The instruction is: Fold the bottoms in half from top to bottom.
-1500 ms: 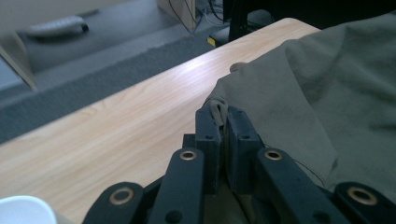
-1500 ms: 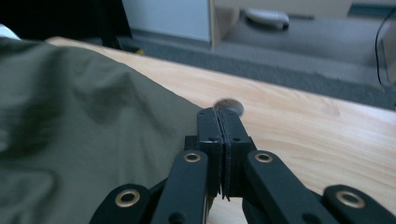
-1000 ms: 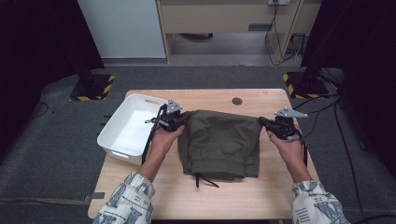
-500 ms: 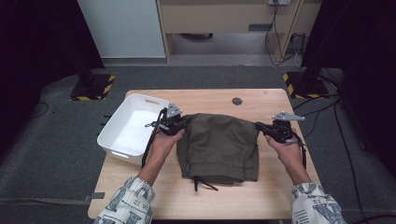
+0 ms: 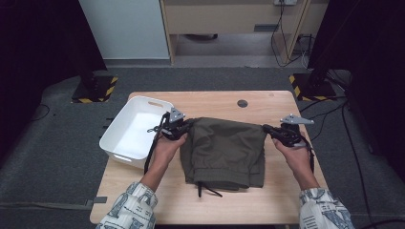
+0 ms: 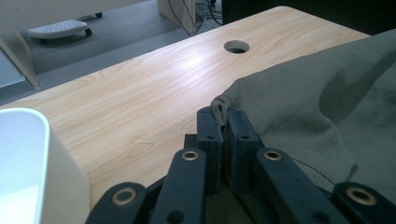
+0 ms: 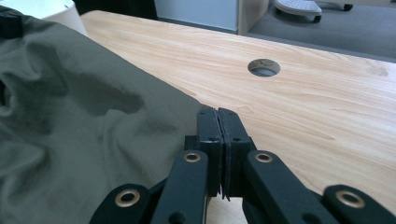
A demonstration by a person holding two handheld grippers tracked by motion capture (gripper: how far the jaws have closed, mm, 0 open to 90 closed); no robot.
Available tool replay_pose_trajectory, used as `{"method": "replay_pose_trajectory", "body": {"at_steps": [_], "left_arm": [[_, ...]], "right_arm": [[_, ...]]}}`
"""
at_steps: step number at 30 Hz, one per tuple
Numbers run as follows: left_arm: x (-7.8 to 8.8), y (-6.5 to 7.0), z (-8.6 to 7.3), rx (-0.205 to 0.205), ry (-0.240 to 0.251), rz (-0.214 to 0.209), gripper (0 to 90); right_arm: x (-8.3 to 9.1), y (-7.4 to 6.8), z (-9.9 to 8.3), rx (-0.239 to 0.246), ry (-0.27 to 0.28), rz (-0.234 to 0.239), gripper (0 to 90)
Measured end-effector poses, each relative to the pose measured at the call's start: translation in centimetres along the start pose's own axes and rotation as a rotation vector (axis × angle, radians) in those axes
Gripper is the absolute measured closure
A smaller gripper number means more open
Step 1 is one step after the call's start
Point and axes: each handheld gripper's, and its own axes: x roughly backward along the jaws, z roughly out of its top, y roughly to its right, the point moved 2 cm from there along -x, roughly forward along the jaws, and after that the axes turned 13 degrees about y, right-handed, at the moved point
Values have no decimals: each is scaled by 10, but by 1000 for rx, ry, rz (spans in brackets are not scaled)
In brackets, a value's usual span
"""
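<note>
Folded olive-green garment [image 5: 223, 151] lying mid-table on the wooden table [image 5: 210, 100], drawstring trailing at its 6 o'clock edge. Left gripper [image 5: 185, 128] at the garment's 10 o'clock corner, clenched on a pinch of cloth, visible poking up between the jaws in the left gripper view [image 6: 222, 122]. Right gripper [image 5: 268, 130] at the 2 o'clock corner, clamped on the cloth edge [image 7: 217, 122]. White bin [image 5: 143, 104] just beside the left hand [image 5: 165, 148], at 9 o'clock. Round hole [image 5: 242, 103] at 12 o'clock.
</note>
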Motion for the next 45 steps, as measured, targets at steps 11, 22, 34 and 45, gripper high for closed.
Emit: {"method": "replay_pose_trajectory", "body": {"at_steps": [11, 22, 34, 45], "left_arm": [[-18, -7, 21, 20, 1, 38, 852], [-13, -8, 39, -52, 57, -21, 841], [23, 12, -27, -87, 29, -106, 842], [44, 28, -48, -83, 9, -172, 841]], "right_arm": [[-21, 14, 25, -11, 2, -71, 891], [-15, 6, 49, 21, 63, -51, 890], [17, -42, -25, 69, -19, 93, 891], [33, -50, -53, 82, -114, 116, 891]]}}
